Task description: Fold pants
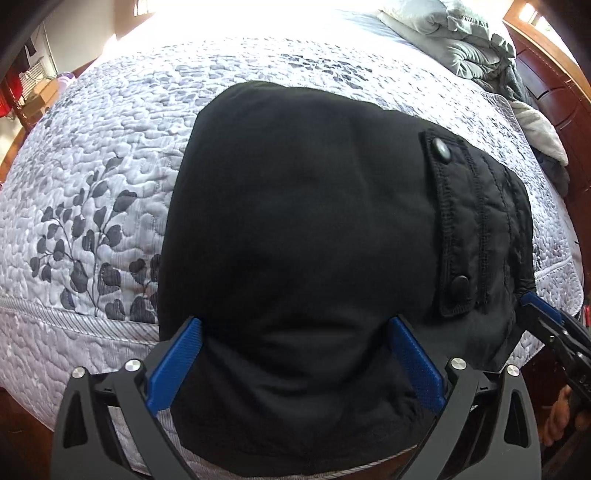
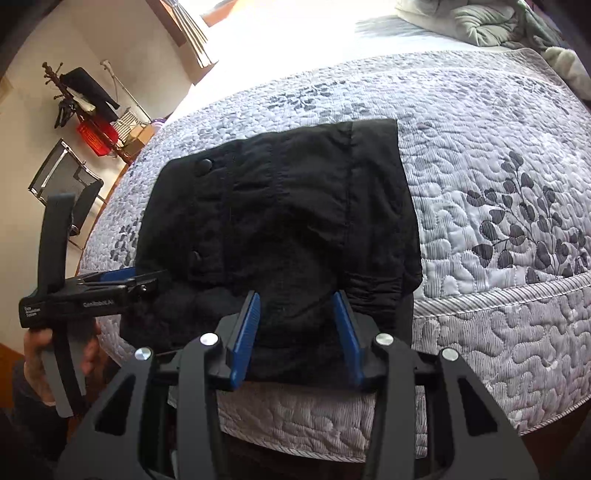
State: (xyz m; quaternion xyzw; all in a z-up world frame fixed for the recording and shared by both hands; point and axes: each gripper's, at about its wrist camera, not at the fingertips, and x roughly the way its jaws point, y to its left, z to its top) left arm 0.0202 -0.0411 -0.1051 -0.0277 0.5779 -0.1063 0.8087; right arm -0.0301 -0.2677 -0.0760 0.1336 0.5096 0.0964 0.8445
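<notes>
Black pants lie folded into a compact bundle near the front edge of the quilted bed; they also show in the right wrist view. A buttoned pocket flap faces up at their right side. My left gripper is open, its blue fingers spread either side of the bundle's near end, over the fabric. My right gripper is open too, its blue fingers straddling the near edge of the pants. The left gripper also appears in the right wrist view, at the pants' left edge.
The bed carries a grey-white quilt with leaf print. Crumpled grey bedding lies at the back right beside a wooden headboard. A chair and a coat rack stand left of the bed.
</notes>
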